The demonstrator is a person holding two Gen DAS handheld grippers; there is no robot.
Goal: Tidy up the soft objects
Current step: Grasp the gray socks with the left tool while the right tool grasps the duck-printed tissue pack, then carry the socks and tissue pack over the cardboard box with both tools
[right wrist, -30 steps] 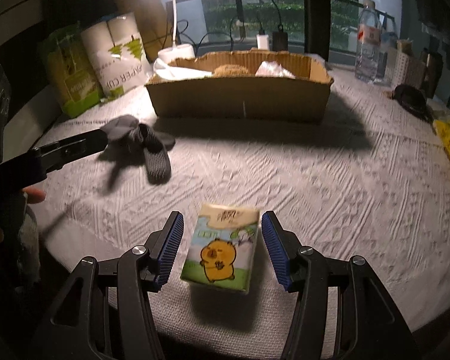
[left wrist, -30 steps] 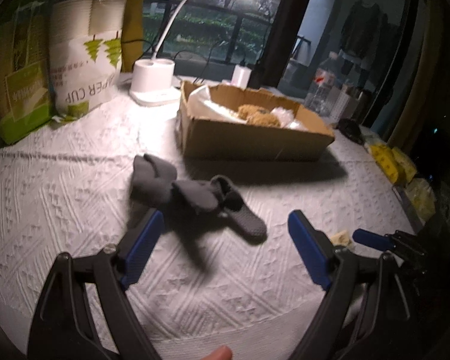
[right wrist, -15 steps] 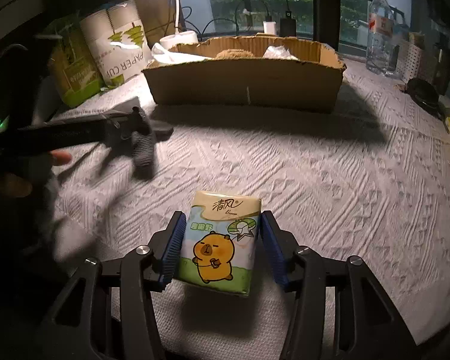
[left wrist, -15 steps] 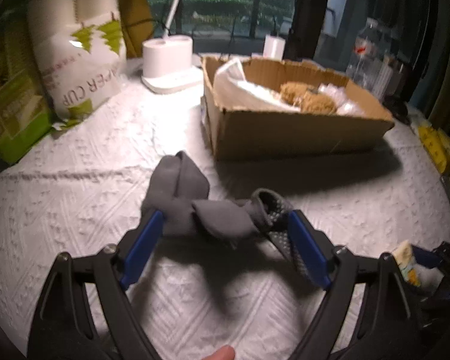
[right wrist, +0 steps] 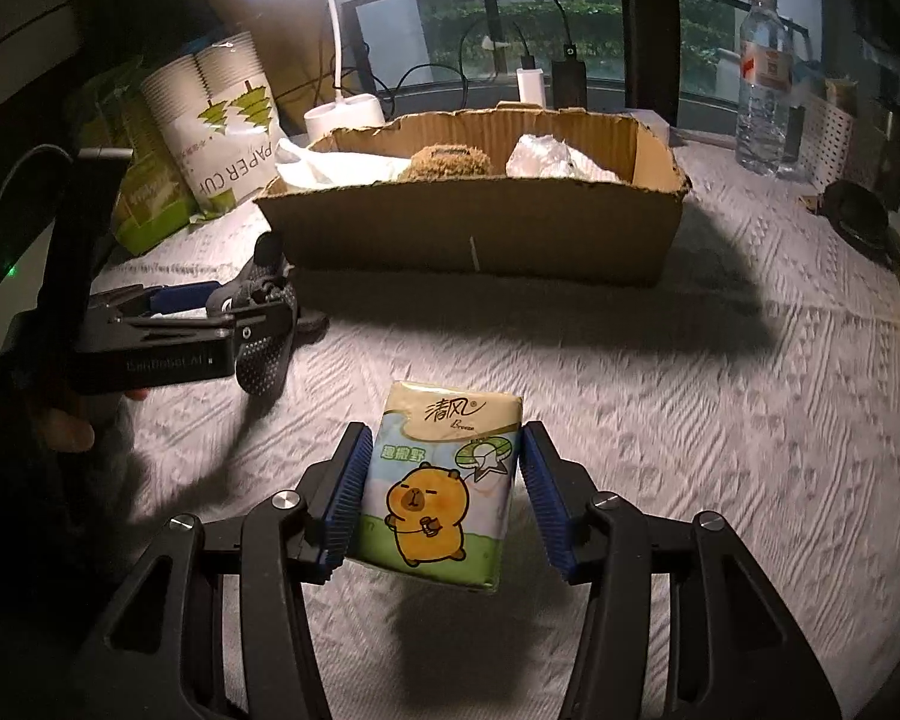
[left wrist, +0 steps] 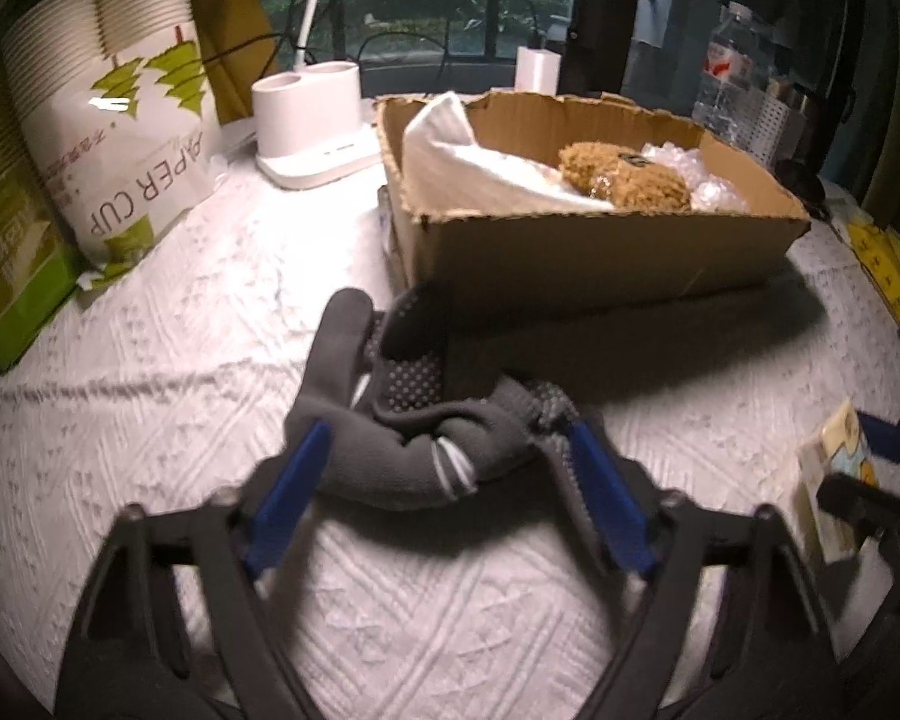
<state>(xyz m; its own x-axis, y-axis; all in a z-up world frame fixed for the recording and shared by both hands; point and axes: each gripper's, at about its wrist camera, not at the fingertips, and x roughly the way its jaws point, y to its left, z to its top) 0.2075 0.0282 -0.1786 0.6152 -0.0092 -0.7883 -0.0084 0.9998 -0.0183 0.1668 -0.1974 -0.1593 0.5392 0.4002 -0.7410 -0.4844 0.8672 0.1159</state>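
Left gripper point(left wrist: 444, 480) with blue pads sat low-centre of the left wrist view, jaws just closing in around the crumpled dark grey socks point(left wrist: 402, 420) on the white textured tablecloth point(left wrist: 150, 372); pads at the bundle's sides, contact on the right pad hard to tell. Right gripper point(right wrist: 444, 495) held the small tissue pack with a cartoon capybara print point(right wrist: 438, 486) at lower centre of the right wrist view, both blue pads pressed on its sides, pack lifted off the cloth with its shadow below. The torn brown cardboard box point(right wrist: 474, 228) stood upper centre, holding a brown fuzzy plush point(left wrist: 624, 174) and white plastic wrap point(left wrist: 486, 162). The paper cup bag point(left wrist: 120, 120) stood upper left.
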